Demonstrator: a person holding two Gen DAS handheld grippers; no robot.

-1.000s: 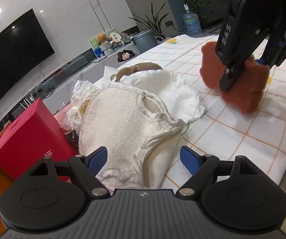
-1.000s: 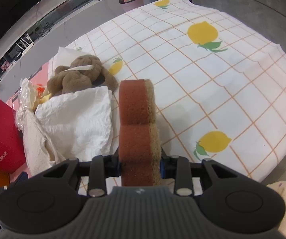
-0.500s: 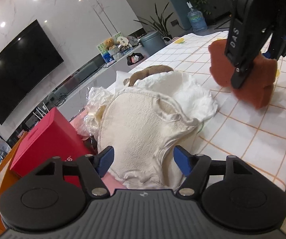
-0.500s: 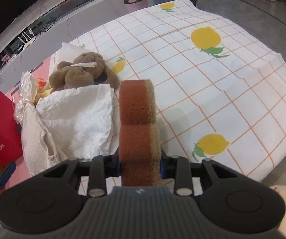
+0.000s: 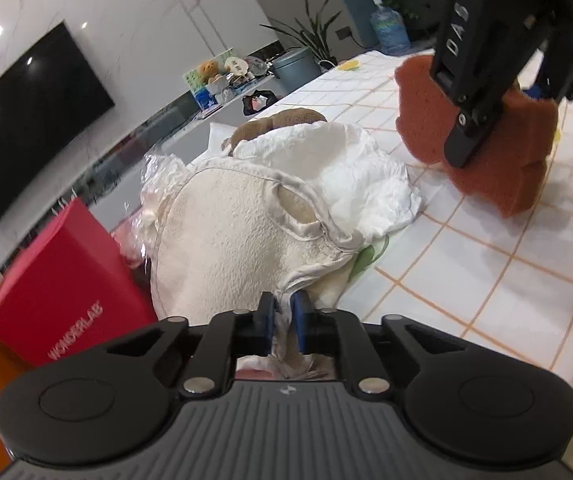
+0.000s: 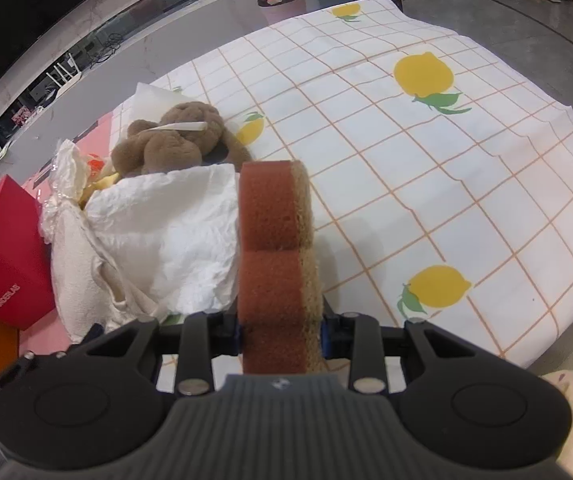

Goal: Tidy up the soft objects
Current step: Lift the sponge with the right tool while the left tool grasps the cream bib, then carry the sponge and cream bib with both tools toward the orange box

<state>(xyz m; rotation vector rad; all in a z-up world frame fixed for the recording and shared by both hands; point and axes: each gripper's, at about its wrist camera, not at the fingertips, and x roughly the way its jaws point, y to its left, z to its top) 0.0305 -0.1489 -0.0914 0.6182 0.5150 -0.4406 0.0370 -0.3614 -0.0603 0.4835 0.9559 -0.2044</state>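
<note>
Left claw (image 5: 282,317) just closed, pinching cream terry cloth's (image 5: 222,240) satin-trimmed edge, right claw (image 6: 281,332) gripping rust-brown sponge (image 6: 274,256)

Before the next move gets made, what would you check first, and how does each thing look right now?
1. Left gripper has cloth: ok. Its jaws have just been closing and now pinch the edge of the cream cloth bag.
2. Right gripper holds the sponge: ok, pads press both sides.
3. Sponge clear of the pile: ok, it hangs above the checked tablecloth, beside the white paper.
4. Bag mouth open for the sponge: cannot tell, the paper covers it.
5. Brown plush toy out of the way: ok, it lies behind the pile.
6. Red box clear of the bag: cannot tell, they sit close together.
</note>
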